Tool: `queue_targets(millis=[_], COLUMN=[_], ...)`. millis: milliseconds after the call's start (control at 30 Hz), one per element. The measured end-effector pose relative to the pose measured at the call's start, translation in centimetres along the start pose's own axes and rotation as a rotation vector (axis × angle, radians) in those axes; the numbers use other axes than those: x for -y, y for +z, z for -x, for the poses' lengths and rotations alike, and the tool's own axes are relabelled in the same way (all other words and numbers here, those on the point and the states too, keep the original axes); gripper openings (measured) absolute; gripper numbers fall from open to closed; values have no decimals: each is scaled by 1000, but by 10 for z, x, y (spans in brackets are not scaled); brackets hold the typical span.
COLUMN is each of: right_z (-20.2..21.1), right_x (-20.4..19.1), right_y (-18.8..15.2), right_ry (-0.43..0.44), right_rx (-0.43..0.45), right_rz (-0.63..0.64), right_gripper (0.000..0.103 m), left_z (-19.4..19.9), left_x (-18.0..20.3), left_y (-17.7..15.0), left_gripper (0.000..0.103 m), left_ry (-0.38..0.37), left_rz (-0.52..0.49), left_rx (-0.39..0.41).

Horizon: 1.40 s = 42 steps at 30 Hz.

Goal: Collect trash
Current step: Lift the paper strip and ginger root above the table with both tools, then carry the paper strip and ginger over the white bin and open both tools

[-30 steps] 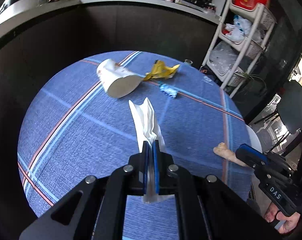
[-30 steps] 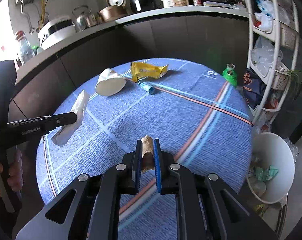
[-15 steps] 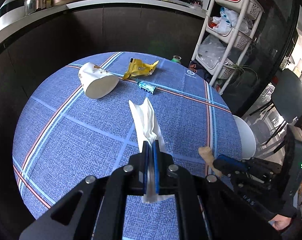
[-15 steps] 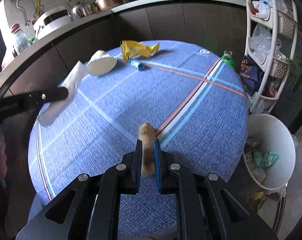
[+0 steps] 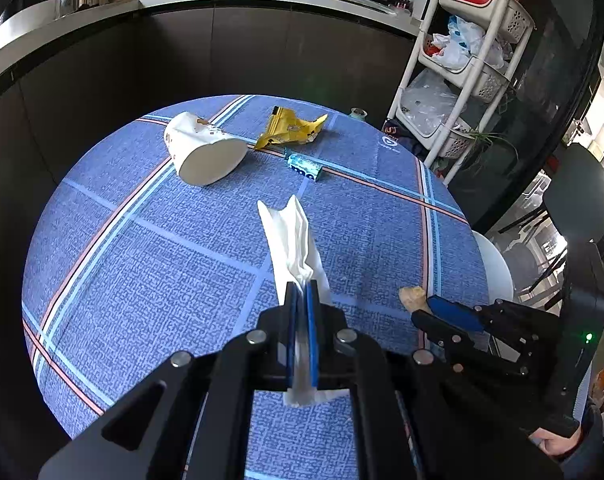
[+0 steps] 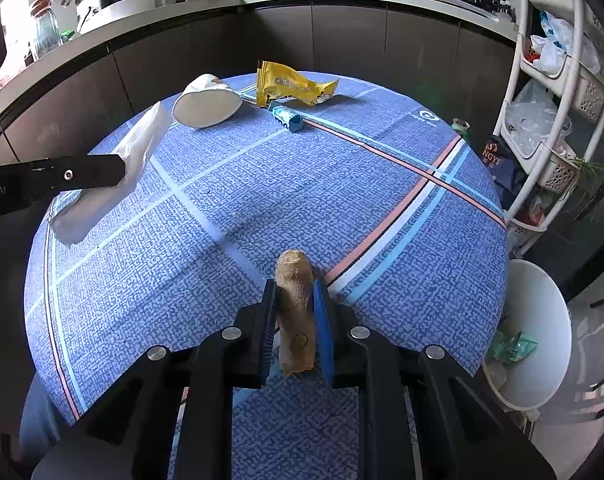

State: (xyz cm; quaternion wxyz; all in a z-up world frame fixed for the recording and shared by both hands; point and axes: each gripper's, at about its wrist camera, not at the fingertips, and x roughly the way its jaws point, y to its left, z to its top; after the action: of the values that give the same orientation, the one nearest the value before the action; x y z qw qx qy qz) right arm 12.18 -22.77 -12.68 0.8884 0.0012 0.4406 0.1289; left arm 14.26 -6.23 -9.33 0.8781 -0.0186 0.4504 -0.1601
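Now tissue [image 5: 292, 240] and ginger [image 6: 294, 312] both gripped

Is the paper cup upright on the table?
No, the paper cup lies on its side on the table, its open mouth facing the camera, beside the yellow wrapper.

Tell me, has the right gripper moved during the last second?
Yes. The right gripper, shut on the ginger piece, moved toward the white bin, away from the paper cup.
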Motion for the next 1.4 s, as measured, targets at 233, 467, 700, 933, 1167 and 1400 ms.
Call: queue_targets(millis=[233,467,700,933,1167,1400], right_z=[23,59,85,90,72,44], right_x=[7,32,79,156,227,261], right_y=[4,11,0,-32,-73,-94], right_ry=[23,15,-36,-93,-155,-157], right_rx=[66,159,207,209,179,148], right_rz=[-45,-102,-181,-329,-439,-457], right_gripper=[17,17,17,17,17,17], left_z=[2,6,3,-21,-70,-142], left_x=[2,27,82,165,230,266], left_y=[0,8,26,38,40,43], left_gripper=[6,6,6,6,6,6], left_ry=[-11,-46,-137,-236,-375,-420], left_rz=[2,-40,-107,-245,-319,-295], left_rx=[-1,11,18,-20,-119,-259])
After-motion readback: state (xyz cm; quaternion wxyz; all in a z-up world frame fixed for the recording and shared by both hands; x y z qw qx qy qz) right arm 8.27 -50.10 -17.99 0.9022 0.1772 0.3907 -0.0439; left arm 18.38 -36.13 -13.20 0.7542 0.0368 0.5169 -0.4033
